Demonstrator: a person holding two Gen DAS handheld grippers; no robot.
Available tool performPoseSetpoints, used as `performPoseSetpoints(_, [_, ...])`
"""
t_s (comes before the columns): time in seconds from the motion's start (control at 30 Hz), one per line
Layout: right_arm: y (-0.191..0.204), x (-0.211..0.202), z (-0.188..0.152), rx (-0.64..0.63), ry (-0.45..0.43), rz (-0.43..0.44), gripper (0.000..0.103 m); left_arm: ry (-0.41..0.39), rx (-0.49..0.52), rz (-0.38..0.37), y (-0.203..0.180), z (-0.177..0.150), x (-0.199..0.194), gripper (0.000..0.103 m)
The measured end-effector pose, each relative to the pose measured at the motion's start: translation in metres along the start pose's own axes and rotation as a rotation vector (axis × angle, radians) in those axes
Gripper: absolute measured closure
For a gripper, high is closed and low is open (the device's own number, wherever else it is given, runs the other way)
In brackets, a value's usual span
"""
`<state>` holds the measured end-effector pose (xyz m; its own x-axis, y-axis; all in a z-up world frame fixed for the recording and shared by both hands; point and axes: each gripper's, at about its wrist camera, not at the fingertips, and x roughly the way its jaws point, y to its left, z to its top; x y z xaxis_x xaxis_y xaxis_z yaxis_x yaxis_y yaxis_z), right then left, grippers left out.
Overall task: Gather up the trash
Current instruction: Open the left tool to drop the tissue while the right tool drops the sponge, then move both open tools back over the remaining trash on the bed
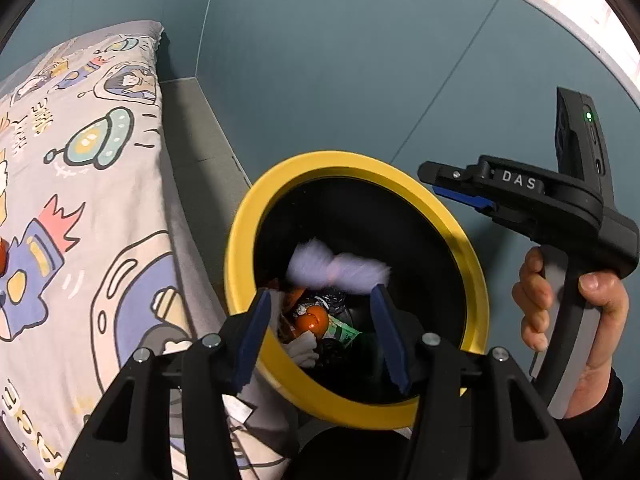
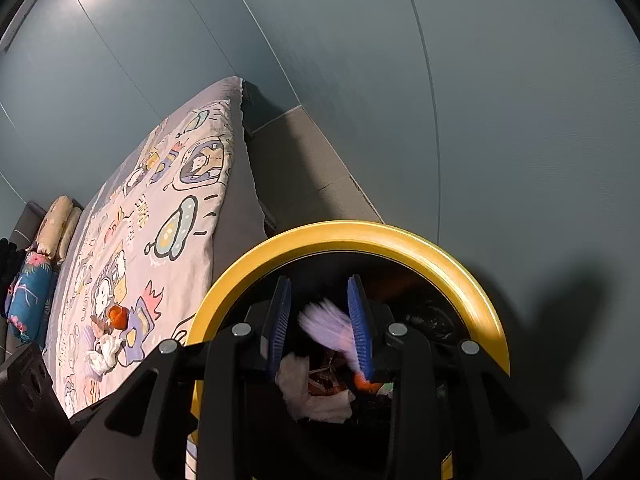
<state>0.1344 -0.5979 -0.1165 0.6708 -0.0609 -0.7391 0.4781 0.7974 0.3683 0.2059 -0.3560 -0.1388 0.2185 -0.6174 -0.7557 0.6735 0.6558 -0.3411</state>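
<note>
Left tool (image 1: 320,336), pads apart, over round yellow-rimmed bin (image 1: 280,184).

Round black bin with a thick yellow rim (image 1: 240,236), standing on the floor just beside the bed. Blurred pale lilac scrap (image 1: 340,268) in mid-air inside the mouth, touching nothing. Below, in the bin: crumpled white tissue (image 2: 316,396), orange peel (image 1: 314,318), green wrapper (image 1: 344,332), black film. More tissue (image 2: 102,354) and an orange piece (image 2: 117,317) lying on the bed cover.
</note>
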Motion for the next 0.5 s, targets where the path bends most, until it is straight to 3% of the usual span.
performPoseSetpoints(0.27, [0.013, -0.011, -0.002, -0.018, -0.004, 0.013, 0.075, -0.044, -0.033, 0.042, 0.023, 0.002, -0.027, 0.054])
performPoseSetpoints(0.5, [0.050, -0.025, -0.007, -0.089, -0.011, 0.050, 0.075, -0.101, -0.079, 0.101, 0.057, -0.001, -0.061, 0.051])
